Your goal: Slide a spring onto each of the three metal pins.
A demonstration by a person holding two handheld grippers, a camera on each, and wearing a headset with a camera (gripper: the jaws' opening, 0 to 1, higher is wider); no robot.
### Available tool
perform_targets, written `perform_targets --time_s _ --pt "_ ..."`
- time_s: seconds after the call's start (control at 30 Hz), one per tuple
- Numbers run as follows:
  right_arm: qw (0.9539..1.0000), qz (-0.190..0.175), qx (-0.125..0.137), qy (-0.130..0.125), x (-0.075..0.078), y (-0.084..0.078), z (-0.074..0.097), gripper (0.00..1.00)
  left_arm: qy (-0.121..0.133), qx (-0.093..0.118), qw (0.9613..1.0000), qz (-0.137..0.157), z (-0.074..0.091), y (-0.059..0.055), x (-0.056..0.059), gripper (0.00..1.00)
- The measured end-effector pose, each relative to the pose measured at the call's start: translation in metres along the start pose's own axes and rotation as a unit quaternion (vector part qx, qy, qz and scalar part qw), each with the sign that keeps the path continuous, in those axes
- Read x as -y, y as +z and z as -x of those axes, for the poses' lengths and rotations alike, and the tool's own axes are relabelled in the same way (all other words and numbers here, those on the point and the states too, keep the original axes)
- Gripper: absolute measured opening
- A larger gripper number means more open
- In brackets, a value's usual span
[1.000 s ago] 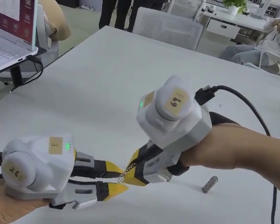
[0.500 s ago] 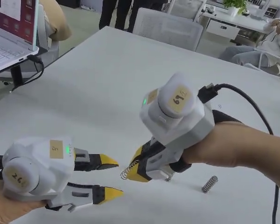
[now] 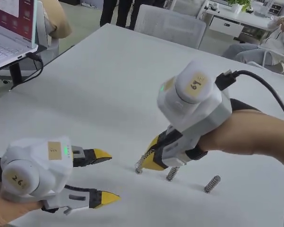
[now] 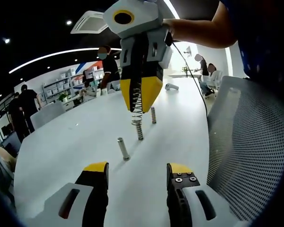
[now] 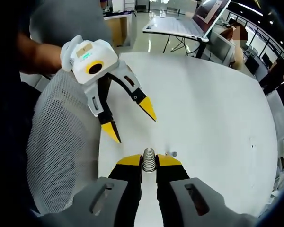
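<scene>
The right gripper [image 3: 147, 163] clamps a spring [image 5: 149, 161] near a bare pin [image 4: 123, 148] by the tabletop's [image 3: 109, 80] near edge; the left gripper [image 3: 110, 176] gapes empty.

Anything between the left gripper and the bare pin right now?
The stretch is bare: in the left gripper view, plain white table lies between the open left gripper and the bare pin.
</scene>
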State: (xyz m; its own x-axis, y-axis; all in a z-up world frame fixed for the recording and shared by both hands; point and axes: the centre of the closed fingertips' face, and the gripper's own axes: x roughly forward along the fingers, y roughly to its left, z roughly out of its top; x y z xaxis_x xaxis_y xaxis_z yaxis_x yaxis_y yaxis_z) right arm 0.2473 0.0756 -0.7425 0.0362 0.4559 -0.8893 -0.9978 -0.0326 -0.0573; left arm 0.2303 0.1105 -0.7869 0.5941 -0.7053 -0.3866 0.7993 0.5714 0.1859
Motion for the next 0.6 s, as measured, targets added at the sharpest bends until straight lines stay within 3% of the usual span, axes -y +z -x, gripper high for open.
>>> perform_targets --time_s 0.6 --pt "0.9984 0.014 -0.052 -0.017 0.029 -0.009 -0.01 0.08 0.011 -0.005 0.9999 0.002 0.003 -0.006 -0.003 0.51"
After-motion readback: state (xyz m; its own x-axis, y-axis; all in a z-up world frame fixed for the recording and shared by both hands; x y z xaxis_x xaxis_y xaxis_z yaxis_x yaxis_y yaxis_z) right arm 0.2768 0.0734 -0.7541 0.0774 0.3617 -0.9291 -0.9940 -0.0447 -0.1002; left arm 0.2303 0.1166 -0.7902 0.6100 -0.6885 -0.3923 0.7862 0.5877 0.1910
